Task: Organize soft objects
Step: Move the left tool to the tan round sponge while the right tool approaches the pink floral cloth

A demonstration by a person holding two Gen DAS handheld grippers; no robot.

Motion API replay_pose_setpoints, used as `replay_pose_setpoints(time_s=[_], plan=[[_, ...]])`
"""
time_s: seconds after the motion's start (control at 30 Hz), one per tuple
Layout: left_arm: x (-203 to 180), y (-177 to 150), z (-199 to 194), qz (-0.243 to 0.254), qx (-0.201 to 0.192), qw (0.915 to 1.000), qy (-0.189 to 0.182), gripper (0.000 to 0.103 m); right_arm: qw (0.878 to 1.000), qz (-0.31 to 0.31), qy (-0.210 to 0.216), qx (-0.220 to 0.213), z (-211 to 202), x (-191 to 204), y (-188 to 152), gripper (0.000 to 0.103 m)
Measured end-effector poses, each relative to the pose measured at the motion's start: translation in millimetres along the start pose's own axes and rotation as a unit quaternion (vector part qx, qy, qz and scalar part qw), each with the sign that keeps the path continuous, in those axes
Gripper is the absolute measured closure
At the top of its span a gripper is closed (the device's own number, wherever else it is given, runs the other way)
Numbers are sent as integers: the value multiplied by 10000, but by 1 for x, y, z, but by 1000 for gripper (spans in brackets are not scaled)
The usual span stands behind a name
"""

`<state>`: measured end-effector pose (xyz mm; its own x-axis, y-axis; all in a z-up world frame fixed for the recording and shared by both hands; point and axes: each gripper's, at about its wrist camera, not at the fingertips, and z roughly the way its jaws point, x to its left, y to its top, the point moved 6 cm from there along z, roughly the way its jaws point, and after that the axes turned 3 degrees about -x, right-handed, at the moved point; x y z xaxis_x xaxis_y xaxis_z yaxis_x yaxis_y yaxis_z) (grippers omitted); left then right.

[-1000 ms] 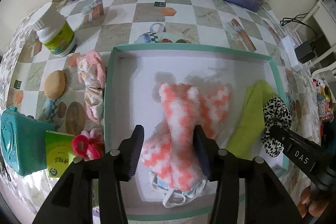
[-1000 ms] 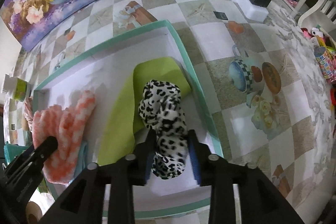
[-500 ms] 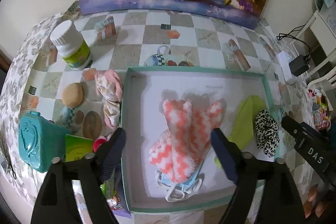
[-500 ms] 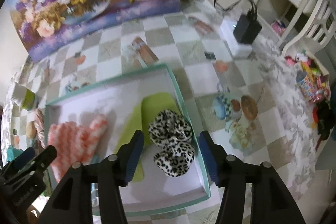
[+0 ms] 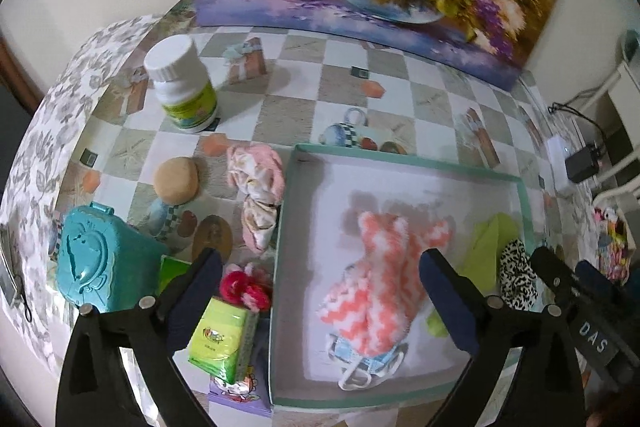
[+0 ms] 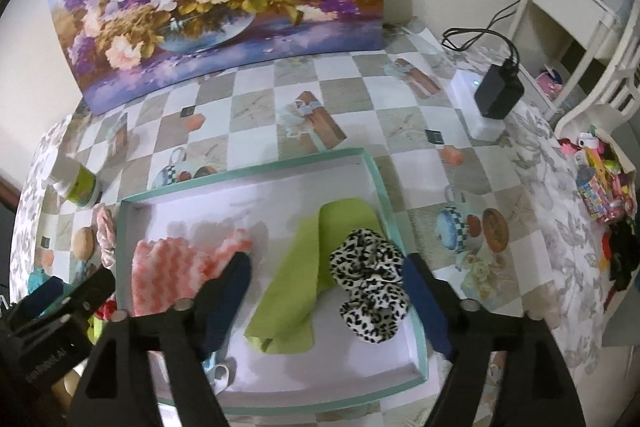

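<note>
Both grippers spread wide, holding nothing, left gripper (image 5: pixel 320 277) & right gripper (image 6: pixel 326 277) above the teal tray (image 5: pixel 404 155); coral chevron cloth (image 5: pixel 376 287) lies inside w/ long axis near-far, leopard scrunchie (image 6: pixel 370 287) at tray's right, "DAS" legible on right gripper.

Left gripper (image 5: pixel 320 287) and right gripper (image 6: pixel 326 291), fingers wide apart.

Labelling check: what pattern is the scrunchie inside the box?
Black-and-white leopard print scrunchie; clearest in right wrist view.
</note>
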<state>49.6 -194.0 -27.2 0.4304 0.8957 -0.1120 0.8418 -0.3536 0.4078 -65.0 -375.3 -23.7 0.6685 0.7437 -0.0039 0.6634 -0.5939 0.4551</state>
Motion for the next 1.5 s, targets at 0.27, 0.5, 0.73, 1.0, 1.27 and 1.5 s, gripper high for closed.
replay_pose_setpoints(time_s=[0.27,0.5,0.73,1.0,1.27,1.5], plan=[[3,2,1,-151,-79,9998,-42,4,9999,114,-19,-82,0,-6,1,0],[1,3,1,-171,-76,9998,-95,4,9999,132,-46,-71,1,-7,1,0],[3,5,-1,-139,-48,9998,-125,4,9999,106,-85,-39,2,-7,0,0],[22,27,-30,-154,-422,9988,-186,4,9993,242,112,-253,-13,2,8,0],[85,48,-54,-735,-752,9944,-84,4,9987,120,428,-264,-16,32,8,0],[174,44,-62,-1539,-903,9829,457,4,9983,-41,493,-298,-17,56,8,0]])
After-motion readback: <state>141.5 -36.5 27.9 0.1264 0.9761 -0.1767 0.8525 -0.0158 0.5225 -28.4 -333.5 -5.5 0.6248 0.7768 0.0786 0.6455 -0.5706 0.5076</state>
